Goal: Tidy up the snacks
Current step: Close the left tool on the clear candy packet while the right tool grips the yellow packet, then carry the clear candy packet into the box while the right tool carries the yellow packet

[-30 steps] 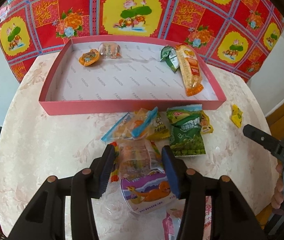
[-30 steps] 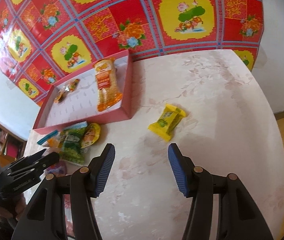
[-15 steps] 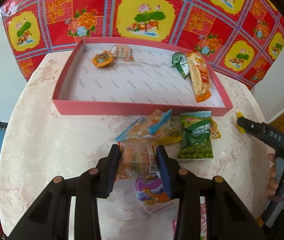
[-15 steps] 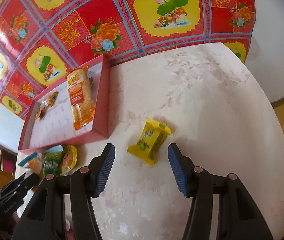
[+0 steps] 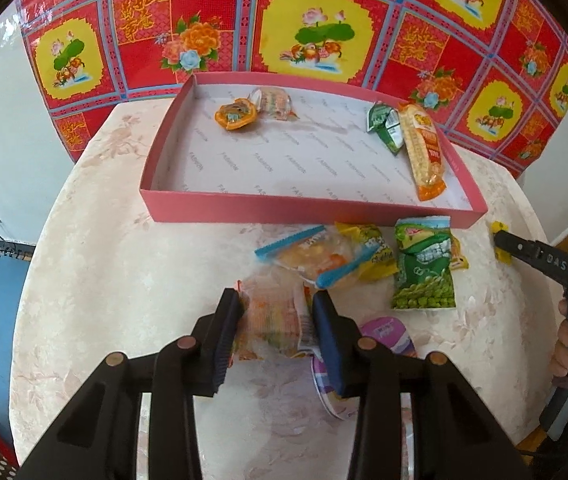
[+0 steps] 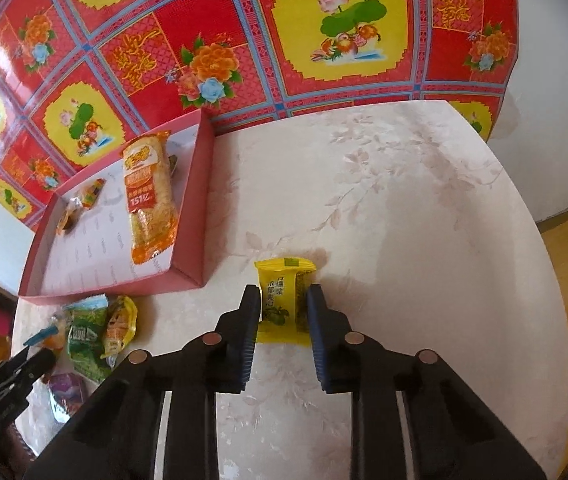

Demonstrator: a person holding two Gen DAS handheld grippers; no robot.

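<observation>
The right gripper (image 6: 282,309), jaws just closing, pinches the yellow snack packet (image 6: 282,300) on the surface (image 6: 403,220); the left gripper (image 5: 278,316) clamps a clear candy bag (image 5: 274,320). Both seem light, crinkly, best held mid-body.

Round table (image 5: 132,280) with a pale floral-patterned top. Lying directly on it: a shallow pink tray (image 5: 284,216) at the far side; just in front of it a loose cluster of snack packets, including a green pea bag (image 5: 423,268); well apart, a yellow packet (image 6: 284,300).
</observation>
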